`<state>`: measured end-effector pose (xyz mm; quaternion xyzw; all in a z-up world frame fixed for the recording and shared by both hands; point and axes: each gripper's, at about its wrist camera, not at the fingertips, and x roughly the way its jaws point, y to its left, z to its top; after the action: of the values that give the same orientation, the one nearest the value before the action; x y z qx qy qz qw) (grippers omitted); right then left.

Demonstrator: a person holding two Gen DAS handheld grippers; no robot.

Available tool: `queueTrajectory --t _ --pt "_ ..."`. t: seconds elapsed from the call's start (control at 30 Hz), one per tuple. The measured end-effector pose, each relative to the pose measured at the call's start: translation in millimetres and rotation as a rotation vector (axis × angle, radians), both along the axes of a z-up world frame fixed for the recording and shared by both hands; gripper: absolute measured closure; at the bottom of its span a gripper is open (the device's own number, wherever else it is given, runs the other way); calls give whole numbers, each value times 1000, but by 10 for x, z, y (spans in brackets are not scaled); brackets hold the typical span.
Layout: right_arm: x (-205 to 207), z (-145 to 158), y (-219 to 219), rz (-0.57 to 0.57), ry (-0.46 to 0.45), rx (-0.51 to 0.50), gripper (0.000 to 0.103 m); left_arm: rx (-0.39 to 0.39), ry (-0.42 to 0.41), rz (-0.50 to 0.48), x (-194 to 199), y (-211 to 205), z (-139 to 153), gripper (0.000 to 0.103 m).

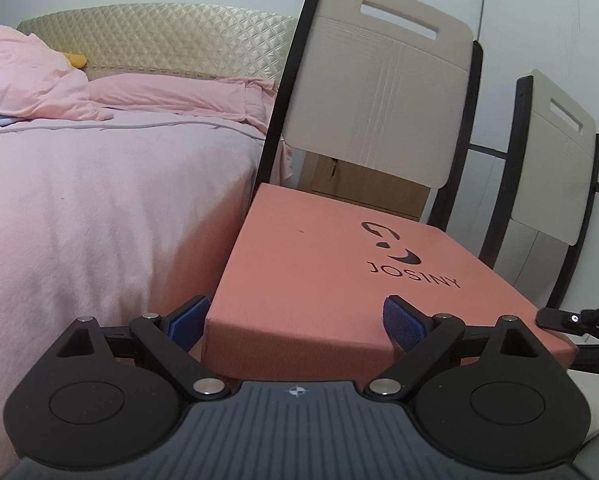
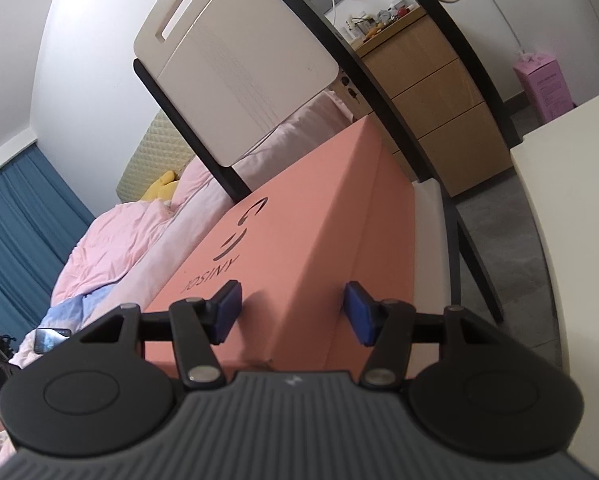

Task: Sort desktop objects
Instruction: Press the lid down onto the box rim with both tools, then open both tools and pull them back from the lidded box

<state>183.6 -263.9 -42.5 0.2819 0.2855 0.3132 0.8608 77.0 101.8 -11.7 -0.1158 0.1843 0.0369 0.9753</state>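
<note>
The box (image 1: 339, 280) sits on a chair (image 1: 379, 92) seat beside the bed (image 1: 99, 200), its lid printed "JOSINY" under a curved logo. I have both tongs spread wide at its near end: left tongs (image 1: 295, 324) straddle the near left corner, right tongs (image 2: 293, 312) straddle the right top edge, neither pinching yet. I judge this the approach to lifting the box; next I must close both on firm edges, evenly.
</note>
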Motion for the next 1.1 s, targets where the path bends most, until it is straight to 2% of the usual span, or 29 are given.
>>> queueTrajectory --t 0.23,0.47,0.77,0.97,1.1 --pt "10 28 96 -65 9 -30 44 39 24 9 285 2 13 8" --pt "16 89 177 -119 -9 -89 44 70 0 -2 232 -26 29 8" --pt "-254 360 153 -199 -128 -215 46 119 -91 -23 -314 -212 320 8" --pt "-709 572 225 -198 -275 -281 45 124 -149 -23 -680 -254 390 6" --pt "-1070 570 276 -194 -356 -297 45 170 -183 -14 -826 -292 381 3"
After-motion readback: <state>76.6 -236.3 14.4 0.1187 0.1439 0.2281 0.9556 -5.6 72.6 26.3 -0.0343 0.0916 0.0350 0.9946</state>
